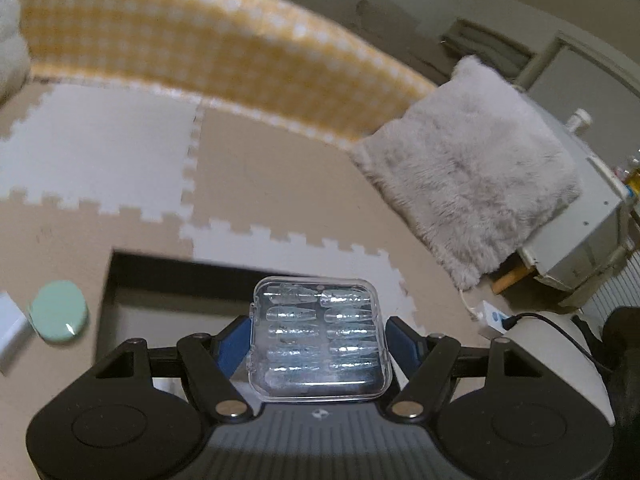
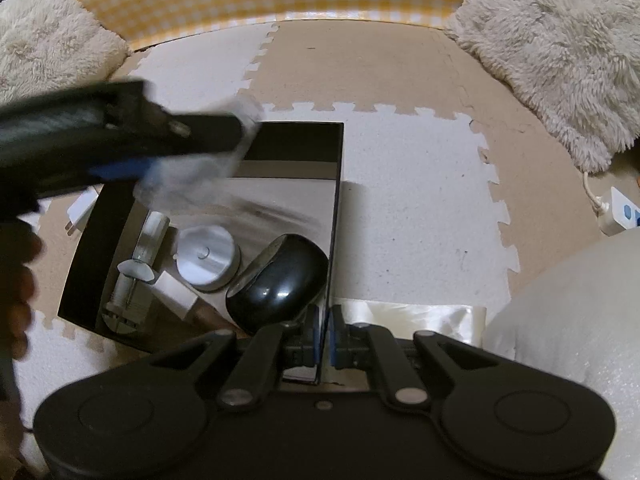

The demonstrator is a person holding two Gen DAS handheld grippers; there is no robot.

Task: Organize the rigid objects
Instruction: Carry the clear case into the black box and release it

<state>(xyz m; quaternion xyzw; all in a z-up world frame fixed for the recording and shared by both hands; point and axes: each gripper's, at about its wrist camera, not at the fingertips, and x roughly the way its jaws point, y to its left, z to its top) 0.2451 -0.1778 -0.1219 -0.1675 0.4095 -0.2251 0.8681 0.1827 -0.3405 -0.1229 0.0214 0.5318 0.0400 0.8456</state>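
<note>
I'm on the floor of a home living space: interlocking beige and white foam mats (image 2: 400,168) underfoot, a yellow gingham cushion edge (image 1: 192,52) at the far side, fluffy pillows (image 1: 476,184) to the right, a power strip (image 2: 618,210) near them.

No text, number or brand name that I can read appears in either wrist view. The only sign-like mark I find is a small round emblem on the body of the left gripper (image 1: 319,350), just below the clear plastic case (image 1: 318,338) it holds; it is too small for me to make out. The white power strip (image 1: 493,319) on the floor carries a blue oval mark in the left wrist view, and blue patches show on it in the right wrist view (image 2: 620,214); no lettering on it is legible to me.
</note>
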